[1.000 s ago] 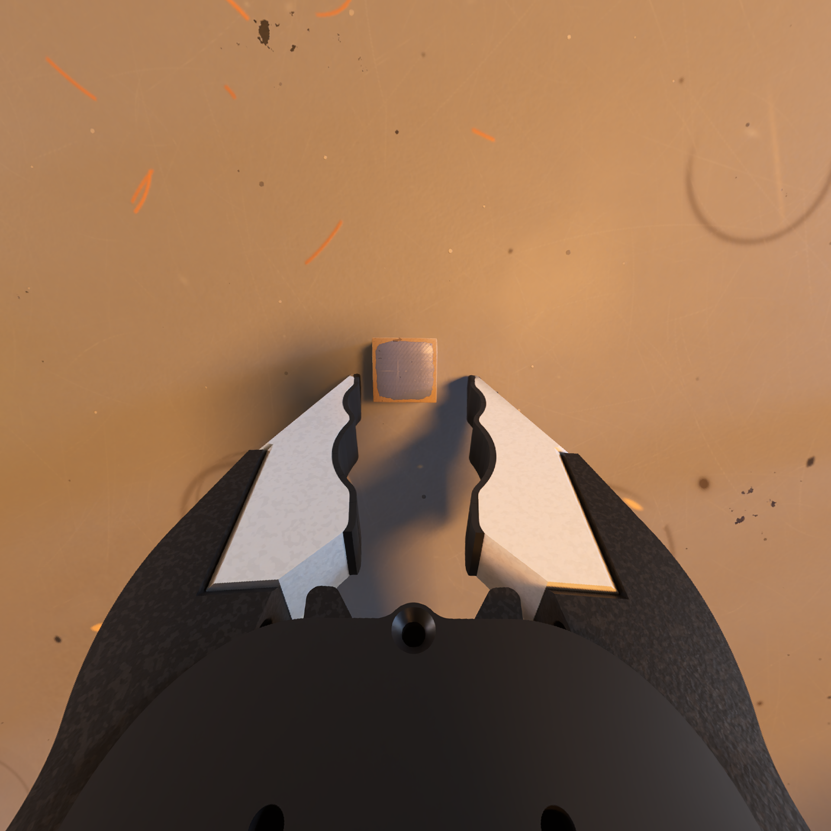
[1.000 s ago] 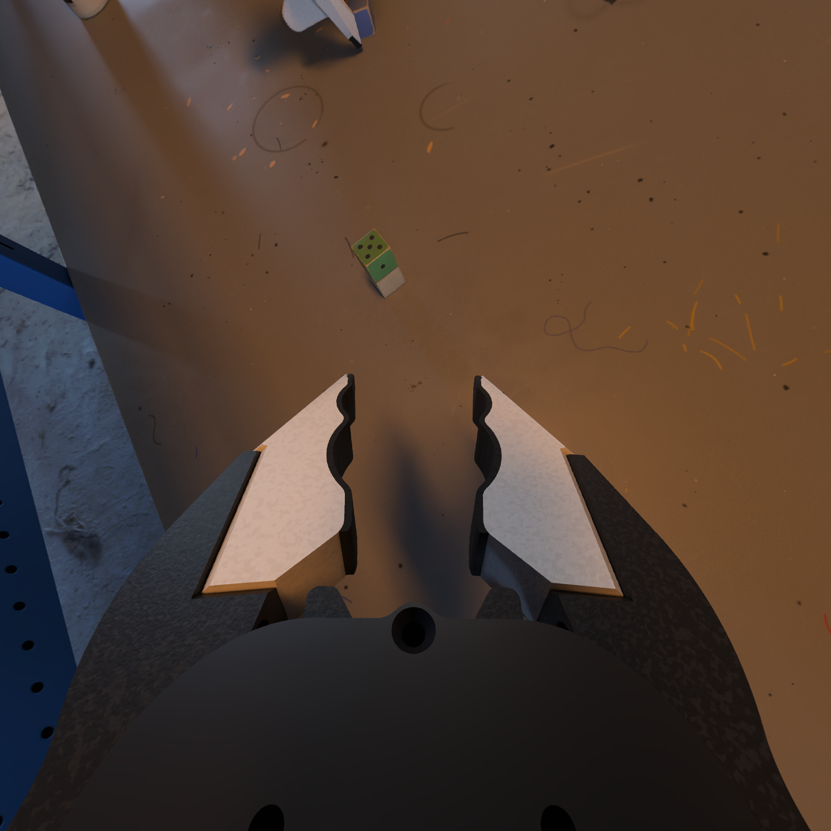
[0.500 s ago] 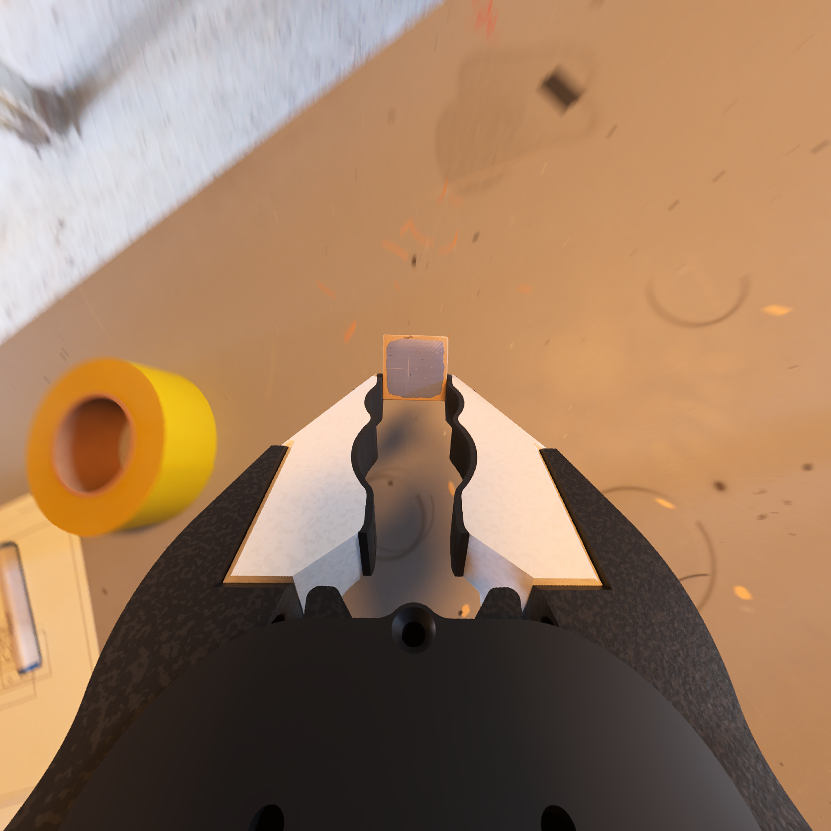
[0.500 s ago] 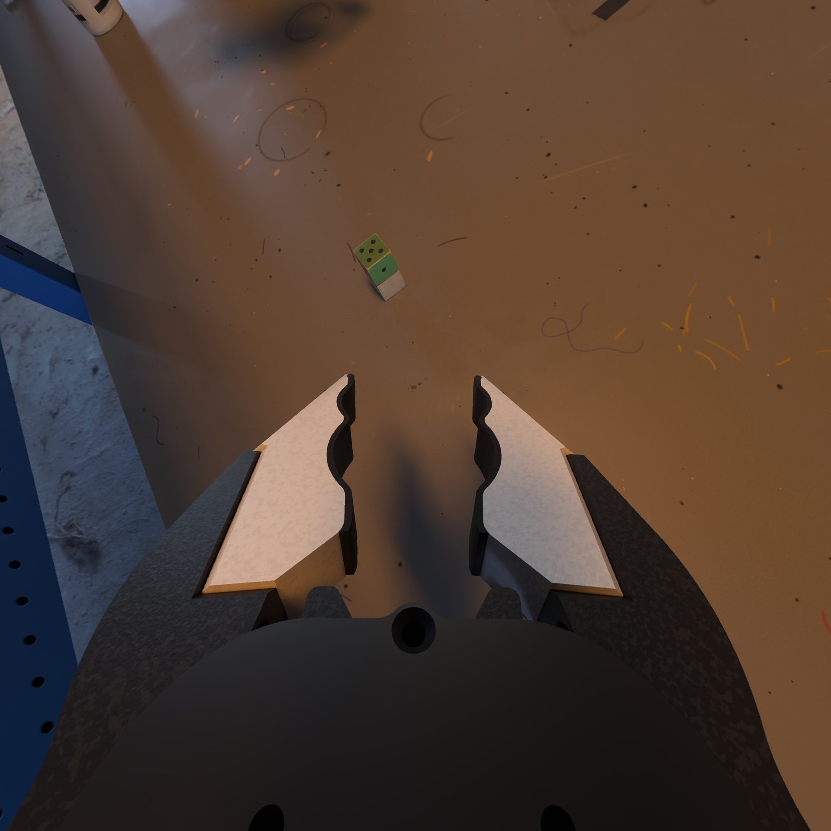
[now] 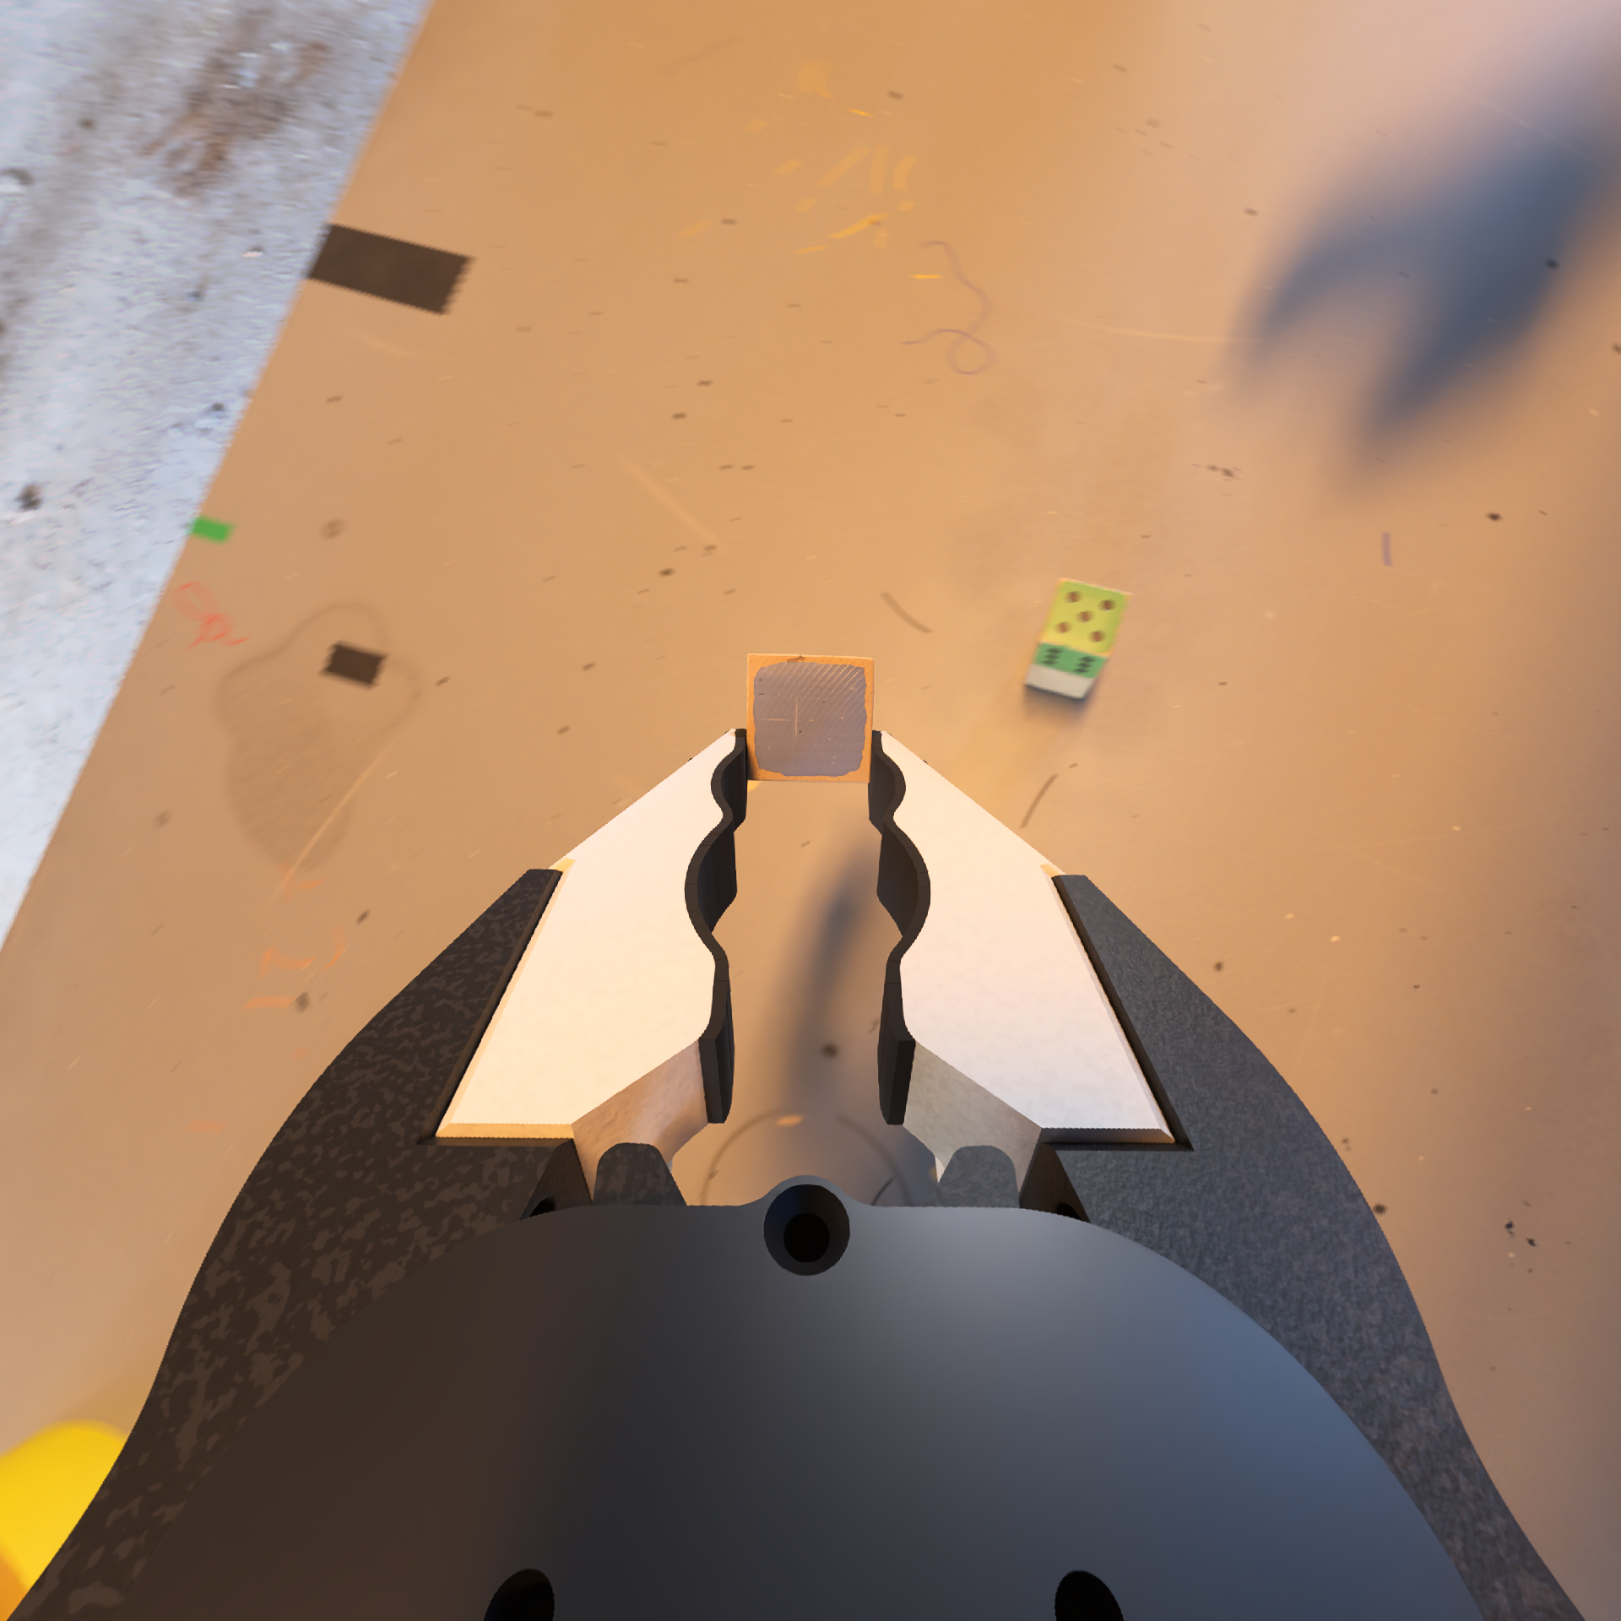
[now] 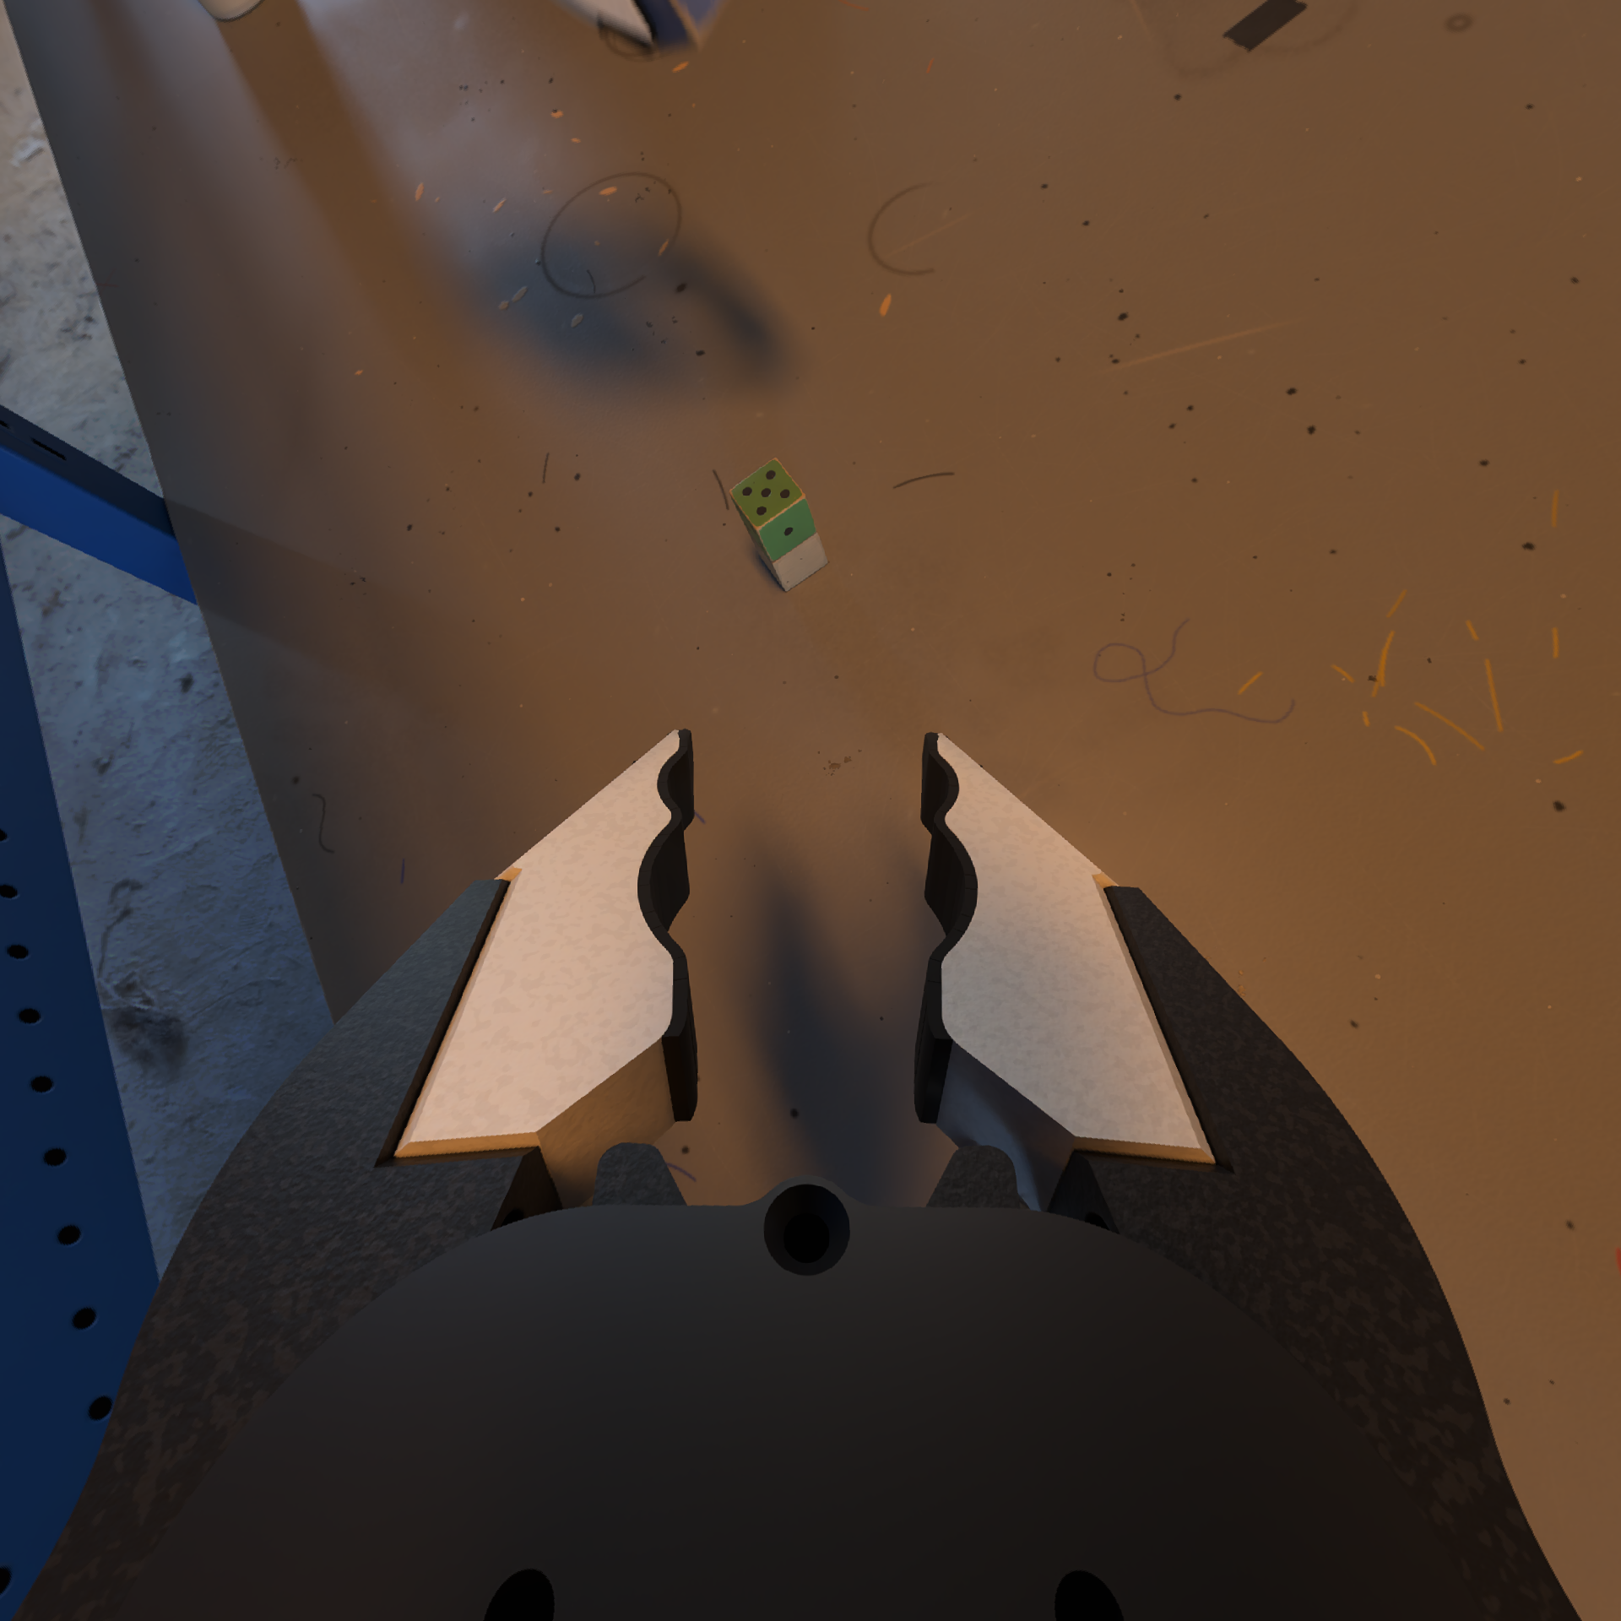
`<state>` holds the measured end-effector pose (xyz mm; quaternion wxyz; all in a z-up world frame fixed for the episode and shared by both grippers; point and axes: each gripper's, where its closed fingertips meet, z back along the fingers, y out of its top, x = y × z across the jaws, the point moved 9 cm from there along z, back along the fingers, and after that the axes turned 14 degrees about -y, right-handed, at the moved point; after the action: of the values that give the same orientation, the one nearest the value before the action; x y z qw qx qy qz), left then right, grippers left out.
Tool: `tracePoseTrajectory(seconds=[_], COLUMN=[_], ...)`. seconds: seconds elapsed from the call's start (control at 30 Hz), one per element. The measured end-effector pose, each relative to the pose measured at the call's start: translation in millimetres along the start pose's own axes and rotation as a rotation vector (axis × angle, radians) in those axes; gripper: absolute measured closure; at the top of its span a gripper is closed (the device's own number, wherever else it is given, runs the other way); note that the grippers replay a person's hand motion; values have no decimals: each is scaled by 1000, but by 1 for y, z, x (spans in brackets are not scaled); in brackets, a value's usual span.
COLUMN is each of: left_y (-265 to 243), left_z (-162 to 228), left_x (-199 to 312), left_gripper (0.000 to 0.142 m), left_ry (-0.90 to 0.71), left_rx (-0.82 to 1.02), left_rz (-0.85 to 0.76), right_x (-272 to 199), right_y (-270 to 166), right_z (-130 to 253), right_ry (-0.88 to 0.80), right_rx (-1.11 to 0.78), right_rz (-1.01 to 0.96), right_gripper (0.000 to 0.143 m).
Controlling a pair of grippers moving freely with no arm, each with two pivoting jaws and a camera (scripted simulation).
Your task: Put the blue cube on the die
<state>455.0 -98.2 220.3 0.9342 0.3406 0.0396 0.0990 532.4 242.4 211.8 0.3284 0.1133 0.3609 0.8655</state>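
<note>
Blue cube (image 5: pixel 809 717) sits pinched at the very tips of the left gripper (image 5: pixel 807 754); jaws closed onto its two sides, held clear of the desk (image 5: pixel 877 439). Face toward the camera reads greyish with an orange rim in this light; a faint cross scratch on it, no writing or brand.

Left wrist view: die (image 5: pixel 1075 636) stands on the desk ahead and to the right of the cube, well apart from it. Yellow-green top with five pips, green side with pips, a pale band at the base. No lettering on it. Near the desk's left edge: a black tape strip (image 5: pixel 389 267), a smaller black patch (image 5: pixel 353 663), a green scrap (image 5: pixel 211 529), a red scribble (image 5: pixel 206 614) too blurred to read. Pale concrete floor (image 5: pixel 105 307) beyond that edge. Yellow object (image 5: pixel 44 1491) at the bottom left corner of the view, mostly hidden. Blurred dark shadow (image 5: pixel 1447 289) toward the upper right.

Right wrist view: right gripper (image 6: pixel 807 737) hangs above the desk (image 6: pixel 1228 439), jaws wide apart, nothing between them. Die (image 6: pixel 778 522) ahead, slightly left of centre, well apart from the tips; five pips on top, one on the near green side, white base. Pen loops and orange flecks (image 6: pixel 1447 693) mark the surface; none form words. Blue perforated rail (image 6: pixel 53 1140) past the desk's left edge. Partly cut-off white-and-blue shape (image 6: pixel 649 17) at the far edge; cannot tell what it is.
</note>
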Motion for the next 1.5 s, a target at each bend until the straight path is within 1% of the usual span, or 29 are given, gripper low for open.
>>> tracePoseTrajectory(seconds=[0.1, 0.23, 0.5, 0.67, 0.83, 1.0, 1.5], left_y=[12, 22, 29, 25, 22, 20, 17], left_z=[-35, -69, -100, -111, -117, -118, -120], left_x=[17, 34, 48, 42, 39, 37, 37], left_gripper=[116, 116, 116, 116, 116, 116, 115], left_ry=[-70, -145, -273, -301, -354, -378, -396], left_rx=[-35, -96, -230, -283, -262, -258, -264], left_rz=[-42, -85, -114, -99, -61, -62, -79], right_x=[0, 0, 1, 1, 1, 1, 2], right_y=[0, -1, -3, -5, -6, -6, -7], right_z=[0, -1, 1, 1, -1, -1, -4], right_ry=[5, 12, 28, 37, 41, 42, 50], right_rx=[1, 2, 2, -1, -17, -20, -29], right_rz=[0, 3, 5, 8, 7, 8, 6], right_gripper=[91, 91, 91, 91, 91, 91, 91])
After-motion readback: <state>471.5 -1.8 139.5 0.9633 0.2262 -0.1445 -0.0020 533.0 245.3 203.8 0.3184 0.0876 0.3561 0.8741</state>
